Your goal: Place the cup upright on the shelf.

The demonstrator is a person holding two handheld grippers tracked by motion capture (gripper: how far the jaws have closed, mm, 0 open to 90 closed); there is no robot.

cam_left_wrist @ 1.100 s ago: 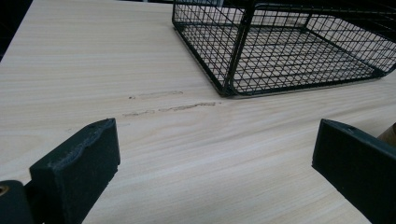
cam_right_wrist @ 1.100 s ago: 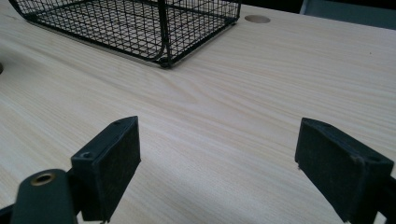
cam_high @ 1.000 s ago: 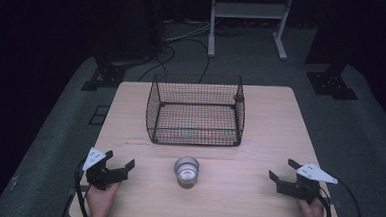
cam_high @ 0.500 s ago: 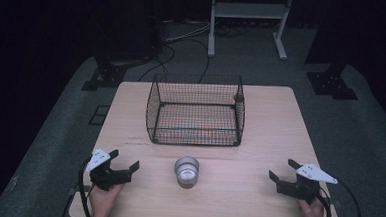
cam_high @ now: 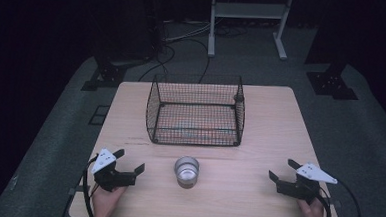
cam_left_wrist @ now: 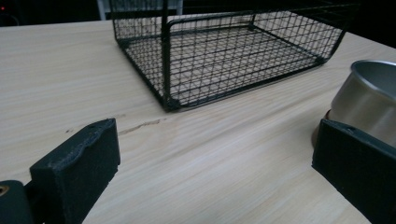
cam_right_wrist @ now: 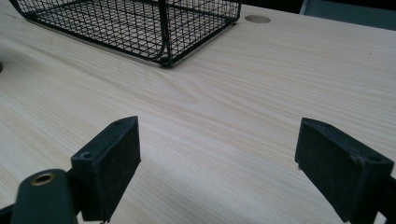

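A small metal cup (cam_high: 186, 171) stands on the wooden table (cam_high: 259, 142) near its front edge, in front of a black wire basket (cam_high: 197, 109). My left gripper (cam_high: 129, 162) is open at the front left, its jaws wide apart and pointing toward the cup (cam_left_wrist: 369, 98), a short way off from it. At the front right my right gripper (cam_high: 282, 170) is open too, with bare table between its jaws. The wire basket (cam_left_wrist: 224, 51) looks empty. Its corner (cam_right_wrist: 163, 28) stands ahead of the right gripper.
Beyond the table lie dark floor, cables (cam_high: 184, 38) and a white metal frame (cam_high: 245, 21). A round hole (cam_right_wrist: 257, 19) is cut in the tabletop past the basket. Black stand feet (cam_high: 331, 83) sit at either side.
My left gripper has moved right, toward the cup. The right gripper, cup and basket have stayed put.
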